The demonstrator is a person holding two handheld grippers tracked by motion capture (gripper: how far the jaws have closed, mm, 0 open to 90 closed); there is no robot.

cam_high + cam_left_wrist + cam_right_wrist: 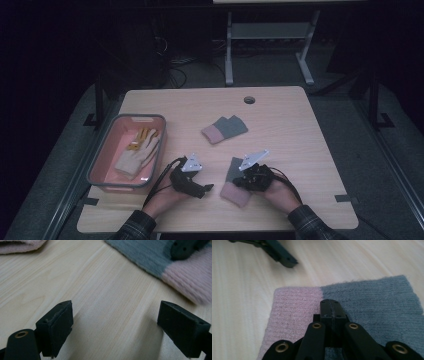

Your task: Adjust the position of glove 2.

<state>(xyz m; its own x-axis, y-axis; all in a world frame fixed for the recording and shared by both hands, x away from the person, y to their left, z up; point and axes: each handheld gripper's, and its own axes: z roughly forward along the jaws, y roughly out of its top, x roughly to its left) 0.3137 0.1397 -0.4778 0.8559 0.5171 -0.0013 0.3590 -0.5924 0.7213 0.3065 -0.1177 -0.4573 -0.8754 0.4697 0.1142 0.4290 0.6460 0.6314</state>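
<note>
near glove: grey and pink knitted glove (235, 182) lies flat on the worktop (300, 130) near the front edge, under the right tool
far glove: second grey and pink glove (224, 129) lies well apart, more to the middle of the worktop
basket: pink basket (105, 150) stands at the left side, with a white and yellow glove (137, 152) inside it
step in hand: it seems the near glove must be picked up and brought to the basket; it is not lifted yet
risk one: the right tool may take only the top layer of the knit, so the glove could stretch, hang and slip out on the way to the basket
risk two: if the closed tips only press on the fabric and do not pinch it, a sideways move would drag the glove along the wood, maybe toward the front edge
risk three: the two tools are near each other, so a fast reach from the left could knock the right one
right tool: right tool (331, 308) has its jaws fully together, tips resting on the glove at the border of pink and grey; it cannot be told if any fabric is pinched between them
left tool: left tool (116, 322) stands wide apart, holds nothing, with bare wood between the jaws, just beside the near glove
</note>
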